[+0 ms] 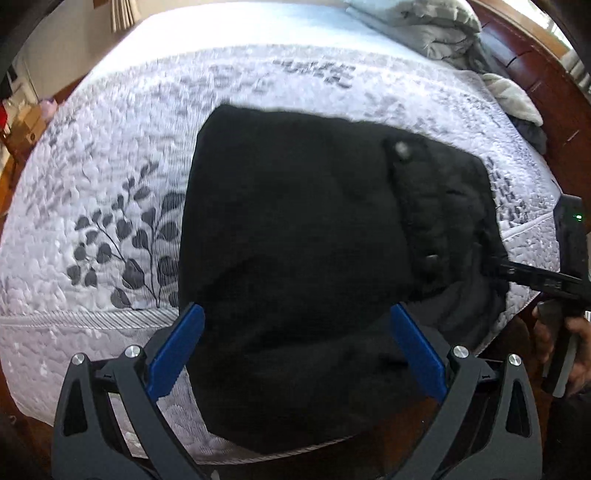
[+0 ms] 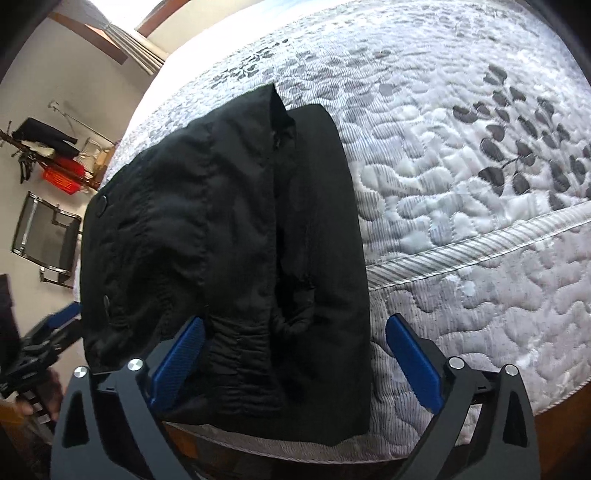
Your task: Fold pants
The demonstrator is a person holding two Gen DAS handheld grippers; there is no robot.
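Observation:
The black pants lie folded into a compact stack on the white quilted bedspread, near the bed's front edge. The waistband with a button faces the right in the left wrist view. My left gripper is open, its blue fingers spread just above the near part of the pants, holding nothing. My right gripper is open too, over the near end of the pants. The right gripper also shows at the right edge of the left wrist view, by the waistband.
The bedspread has grey leaf prints. A grey folded blanket and a wooden headboard lie at the far right. A chair and a red basket stand beside the bed.

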